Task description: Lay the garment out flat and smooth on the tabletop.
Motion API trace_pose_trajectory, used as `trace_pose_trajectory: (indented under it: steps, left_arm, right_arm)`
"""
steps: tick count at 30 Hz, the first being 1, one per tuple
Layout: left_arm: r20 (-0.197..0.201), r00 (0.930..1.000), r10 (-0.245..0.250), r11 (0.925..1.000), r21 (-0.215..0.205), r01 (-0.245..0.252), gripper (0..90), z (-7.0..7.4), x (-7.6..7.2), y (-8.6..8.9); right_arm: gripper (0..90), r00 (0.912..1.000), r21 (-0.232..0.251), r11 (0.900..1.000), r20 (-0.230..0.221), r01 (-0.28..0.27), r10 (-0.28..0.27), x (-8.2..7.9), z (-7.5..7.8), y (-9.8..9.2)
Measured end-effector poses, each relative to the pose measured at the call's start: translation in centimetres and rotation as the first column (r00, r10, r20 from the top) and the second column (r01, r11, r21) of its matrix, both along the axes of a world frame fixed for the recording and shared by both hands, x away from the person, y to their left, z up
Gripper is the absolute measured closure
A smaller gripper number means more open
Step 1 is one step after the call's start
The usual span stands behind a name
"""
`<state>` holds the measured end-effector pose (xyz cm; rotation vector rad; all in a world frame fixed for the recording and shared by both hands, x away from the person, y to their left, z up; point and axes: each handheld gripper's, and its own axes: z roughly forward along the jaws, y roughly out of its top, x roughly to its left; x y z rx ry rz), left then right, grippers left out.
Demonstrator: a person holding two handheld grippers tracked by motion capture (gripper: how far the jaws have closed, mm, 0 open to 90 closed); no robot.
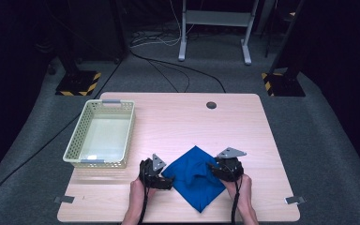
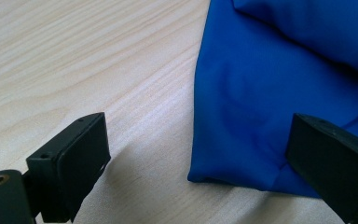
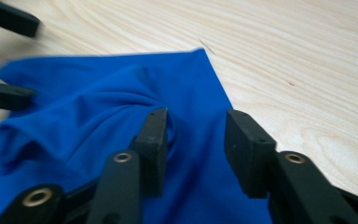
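**Blue cloth on table, both grippers at its edges**

High view: blue cloth [image 1: 194,177] lies rumpled on the near half of the wooden table [image 1: 178,122], turned so one corner points toward the person. Left gripper [image 1: 168,177] sits at the cloth's left edge, right gripper [image 1: 212,168] at its right edge, each held in a hand coming in from the bottom. A pale perforated basket [image 1: 81,131] stands at the table's left side, apart from the cloth. A small dark round hole [image 1: 211,105] sits near the far edge of the table.

Left gripper view: jaws spread wide. Cloth corner [image 2: 261,116] lies between them on the tabletop; the right jaw overlaps the fabric's edge in the picture, the left jaw is over bare wood. Nothing pinched.

Right gripper view: jaws parted, with cloth [image 3: 98,121] beneath and between them, pads not pressing on it. Fabric bunches in folds against the left jaw; touching or not, cannot tell. The left gripper's jaws [image 3: 7,56] appear blurred at the upper left.
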<state>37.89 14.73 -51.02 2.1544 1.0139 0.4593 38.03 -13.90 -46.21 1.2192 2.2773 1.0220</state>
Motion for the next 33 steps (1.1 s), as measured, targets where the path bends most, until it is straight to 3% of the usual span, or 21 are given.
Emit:
trace_pose_trajectory:
  steps: [3, 10, 13, 15, 21, 24, 26, 28, 30, 33]
  left_arm:
    - [0.002, 1.0000, 0.000, 1.0000, 0.001, 0.000, 5.9, 0.0, 0.0, 0.0]
    - [-0.001, 1.0000, -0.002, 1.0000, -0.002, 0.002, 6.4, 0.0, 0.0, 0.0]
    - [0.000, 1.0000, -0.002, 1.0000, -0.003, 0.002, 6.4, 0.0, 0.0, 0.0]
    - [0.001, 1.0000, -0.003, 1.0000, -0.002, 0.003, 6.4, 0.0, 0.0, 0.0]
    - [-0.002, 1.0000, -0.005, 1.0000, -0.004, 0.005, 6.6, 0.0, 0.0, 0.0]
    - [-0.003, 1.0000, -0.005, 1.0000, -0.005, 0.005, 6.8, 0.0, 0.0, 0.0]
    - [0.001, 1.0000, 0.003, 1.0000, -0.004, -0.003, 7.6, 0.0, 0.0, 0.1]
    - [0.000, 1.0000, 0.006, 1.0000, -0.008, -0.006, 8.6, 0.0, 0.0, 0.1]
    - [-0.001, 1.0000, 0.004, 1.0000, -0.006, -0.004, 8.6, 0.0, 0.0, 0.1]
    - [-0.003, 1.0000, 0.005, 0.9999, -0.009, -0.005, 8.6, 0.0, 0.0, 0.1]
  right_arm:
    - [49.4, 0.9997, 0.036, 0.999, -0.010, -0.021, 0.022, -0.6, 0.8, 0.0]
    - [25.8, 0.9913, -0.008, 0.991, 0.009, -0.131, 0.131, -2.6, 1.8, 3.7]
    - [24.4, 0.9832, -0.028, 0.983, 0.014, -0.181, 0.182, -3.1, 1.7, 5.7]
    - [23.8, 0.9781, -0.075, 0.976, 0.009, -0.207, 0.208, -3.1, 1.1, 7.2]
    - [22.4, 0.9654, -0.132, 0.956, -0.032, -0.261, 0.259, -2.7, -0.9, 10.1]
    - [29.6, 0.9672, -0.159, 0.954, -0.052, -0.254, 0.249, -2.5, -1.9, 10.9]
    - [36.4, 0.9689, -0.141, 0.960, -0.078, -0.244, 0.235, -1.9, -2.4, 11.0]
    - [47.8, 0.9635, -0.101, 0.960, -0.094, -0.260, 0.251, -1.6, -2.5, 10.7]
    - [55.7, 0.9661, -0.108, 0.962, -0.087, -0.252, 0.243, -1.6, -2.4, 10.6]
    - [70.7, 0.9661, -0.082, 0.965, -0.086, -0.250, 0.243, -1.4, -2.2, 10.2]
